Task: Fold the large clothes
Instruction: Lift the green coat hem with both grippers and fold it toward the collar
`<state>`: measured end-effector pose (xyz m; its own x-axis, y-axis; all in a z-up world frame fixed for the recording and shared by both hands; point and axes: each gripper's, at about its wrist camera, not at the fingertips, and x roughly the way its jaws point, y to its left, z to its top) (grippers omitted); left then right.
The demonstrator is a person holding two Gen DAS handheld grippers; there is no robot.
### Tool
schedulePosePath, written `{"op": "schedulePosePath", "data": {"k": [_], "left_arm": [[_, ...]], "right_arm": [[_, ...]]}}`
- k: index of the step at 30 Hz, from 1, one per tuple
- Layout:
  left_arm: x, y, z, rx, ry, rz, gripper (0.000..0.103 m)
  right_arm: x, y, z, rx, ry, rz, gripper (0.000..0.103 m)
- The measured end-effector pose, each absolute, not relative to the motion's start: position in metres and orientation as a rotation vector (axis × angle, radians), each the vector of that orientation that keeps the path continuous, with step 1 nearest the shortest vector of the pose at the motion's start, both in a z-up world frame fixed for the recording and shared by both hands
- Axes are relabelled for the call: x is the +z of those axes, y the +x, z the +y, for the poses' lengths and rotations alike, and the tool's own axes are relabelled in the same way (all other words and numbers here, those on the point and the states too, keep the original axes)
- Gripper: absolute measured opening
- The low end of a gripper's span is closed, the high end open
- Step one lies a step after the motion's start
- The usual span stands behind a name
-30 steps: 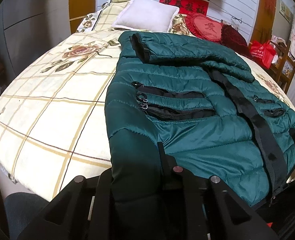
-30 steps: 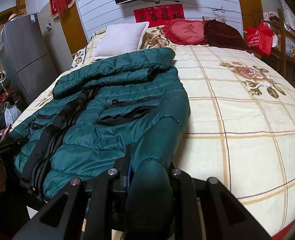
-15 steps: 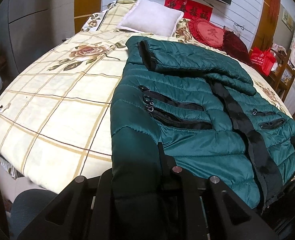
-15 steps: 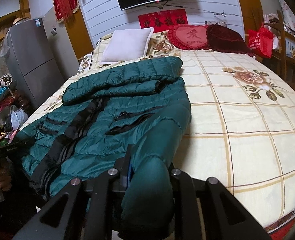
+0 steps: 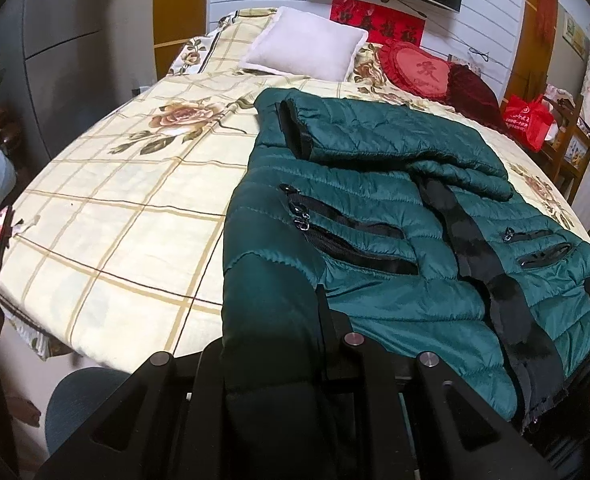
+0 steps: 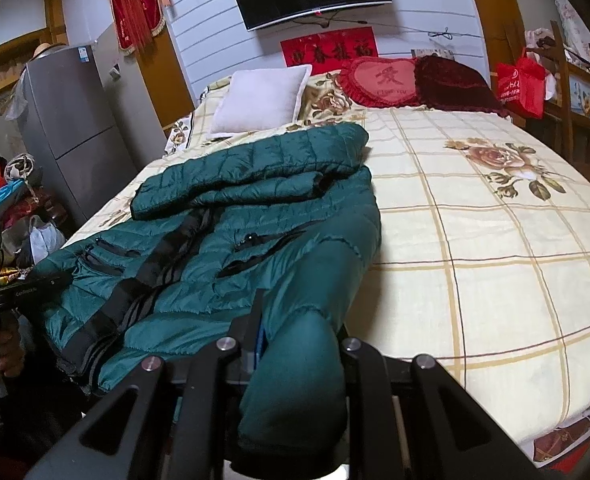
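Observation:
A dark green quilted puffer jacket (image 5: 395, 216) lies front up on the bed, its black zipper strip down the middle and one sleeve folded across the chest. It also shows in the right wrist view (image 6: 231, 224). My left gripper (image 5: 273, 364) is shut on the jacket's near left hem corner at the foot of the bed. My right gripper (image 6: 295, 360) is shut on the near right hem corner. Both corners are raised off the mattress edge.
The bed (image 5: 127, 216) has a cream checked floral cover. A white pillow (image 5: 303, 50) and red cushions (image 5: 419, 72) lie at the head. A grey fridge (image 6: 67, 128) and clutter stand to the left, a wooden chair with a red bag (image 6: 523, 84) to the right.
Both grippers have lifted and pulled back toward the foot of the bed, still holding the hem. The jacket has slid slightly toward me.

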<state>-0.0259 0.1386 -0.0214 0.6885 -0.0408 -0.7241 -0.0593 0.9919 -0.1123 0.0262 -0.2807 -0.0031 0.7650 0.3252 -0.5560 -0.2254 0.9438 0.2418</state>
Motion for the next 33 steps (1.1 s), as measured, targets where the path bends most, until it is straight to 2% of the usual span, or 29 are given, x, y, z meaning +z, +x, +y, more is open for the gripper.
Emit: {"op": "schedulePosePath", "data": {"k": [18, 33], "left_arm": [[0.011, -0.028, 0.149, 0.002, -0.135, 0.735, 0.015], [0.064, -0.036, 0.175, -0.018, -0.234, 0.574, 0.015]], "right_arm": [[0.036, 0.004, -0.285, 0.323, 0.136, 0.536, 0.018], [0.101, -0.028, -0.282, 0.366, 0.120, 0.390, 0.018]]}}
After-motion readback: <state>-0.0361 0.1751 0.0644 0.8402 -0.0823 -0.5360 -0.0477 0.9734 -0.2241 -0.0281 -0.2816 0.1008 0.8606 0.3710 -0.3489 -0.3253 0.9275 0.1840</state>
